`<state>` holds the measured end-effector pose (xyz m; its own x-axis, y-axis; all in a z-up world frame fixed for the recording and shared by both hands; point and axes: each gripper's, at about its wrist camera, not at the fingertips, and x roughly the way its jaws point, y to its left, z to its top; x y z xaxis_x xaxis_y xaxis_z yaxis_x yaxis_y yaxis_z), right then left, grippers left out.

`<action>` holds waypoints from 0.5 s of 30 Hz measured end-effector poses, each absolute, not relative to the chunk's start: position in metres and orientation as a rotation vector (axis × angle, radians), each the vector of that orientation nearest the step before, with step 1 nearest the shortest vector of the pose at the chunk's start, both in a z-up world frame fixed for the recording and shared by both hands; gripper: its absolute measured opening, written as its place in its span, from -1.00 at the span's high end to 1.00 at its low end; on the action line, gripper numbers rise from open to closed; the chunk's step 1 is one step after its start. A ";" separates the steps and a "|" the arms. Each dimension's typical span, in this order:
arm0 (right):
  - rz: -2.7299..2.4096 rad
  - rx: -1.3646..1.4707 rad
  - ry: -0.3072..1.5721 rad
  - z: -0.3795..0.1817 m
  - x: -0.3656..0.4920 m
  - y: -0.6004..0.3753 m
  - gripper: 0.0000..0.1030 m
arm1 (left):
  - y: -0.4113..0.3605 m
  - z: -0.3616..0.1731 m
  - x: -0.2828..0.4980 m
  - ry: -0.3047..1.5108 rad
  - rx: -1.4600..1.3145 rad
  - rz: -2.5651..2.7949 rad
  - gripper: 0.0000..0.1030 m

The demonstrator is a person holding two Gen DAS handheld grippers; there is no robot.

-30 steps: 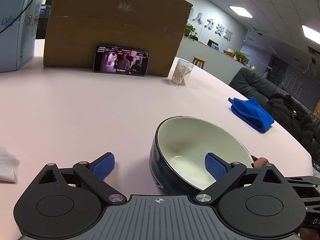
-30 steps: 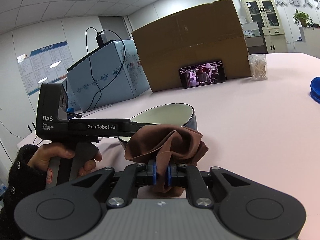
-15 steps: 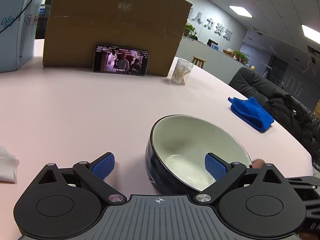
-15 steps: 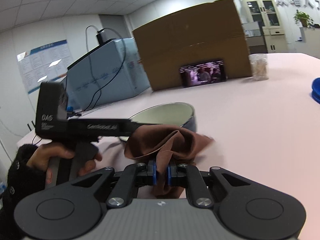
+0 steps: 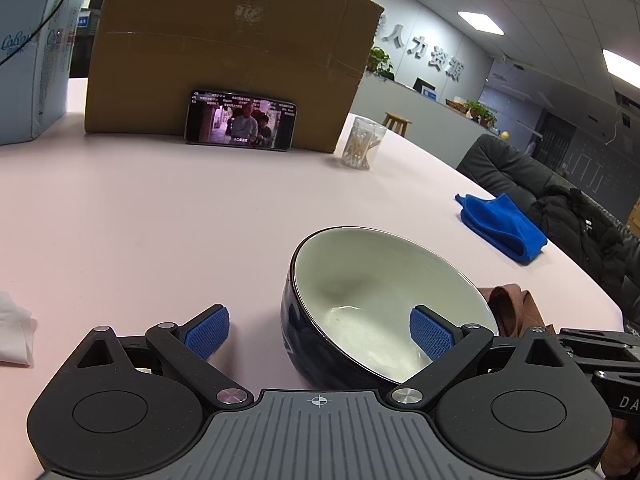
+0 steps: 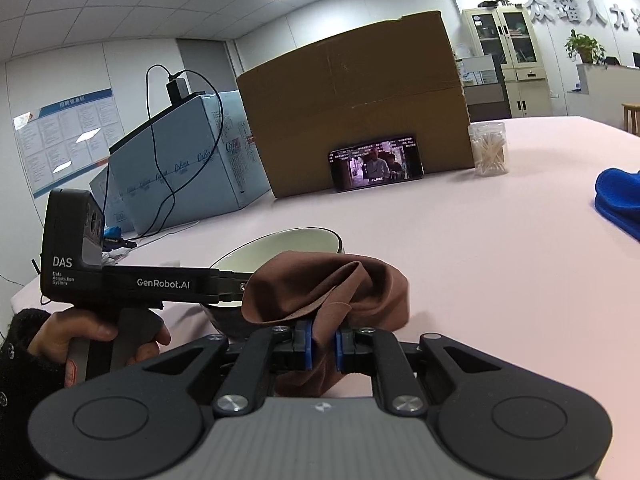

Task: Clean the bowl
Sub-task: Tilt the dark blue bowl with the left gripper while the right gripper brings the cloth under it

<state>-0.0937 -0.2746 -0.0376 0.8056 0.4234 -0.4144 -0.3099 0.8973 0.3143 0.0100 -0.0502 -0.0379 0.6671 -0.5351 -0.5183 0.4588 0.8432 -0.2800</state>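
Note:
A dark blue bowl [image 5: 380,280] with a white inside stands on the pink table [image 5: 160,220]. My left gripper [image 5: 319,333] is open wide. Its right pad [image 5: 430,336] is inside the bowl and its left pad [image 5: 208,330] is outside, clear of the wall. My right gripper [image 6: 322,344] is shut on a crumpled brown cloth [image 6: 320,288], which hangs at the bowl's [image 6: 292,244] near rim. That cloth [image 5: 512,308] also shows just past the bowl's right rim in the left wrist view. A hand [image 6: 100,332] holds the left gripper's handle.
At the back stand a cardboard box [image 5: 224,52], a phone [image 5: 240,120] playing a video against it, and a clear jar of cotton swabs [image 5: 362,144]. A blue cloth [image 5: 500,224] lies at the right. White tissue [image 5: 12,328] lies at the left edge.
In the left wrist view the bowl has shifted left between the open pads. The brown cloth has come into sight at its right rim. The right gripper moved a little toward the bowl.

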 end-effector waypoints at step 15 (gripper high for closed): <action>0.510 0.180 0.564 -0.035 -0.113 -0.268 0.74 | -0.048 -0.038 0.010 0.626 -0.134 -0.564 -0.91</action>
<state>-0.1125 -0.2678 -0.0351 0.7253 0.5083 -0.4643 -0.4117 0.8608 0.2993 0.0100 -0.0480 -0.0384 0.6659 -0.5374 -0.5174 0.4585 0.8419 -0.2844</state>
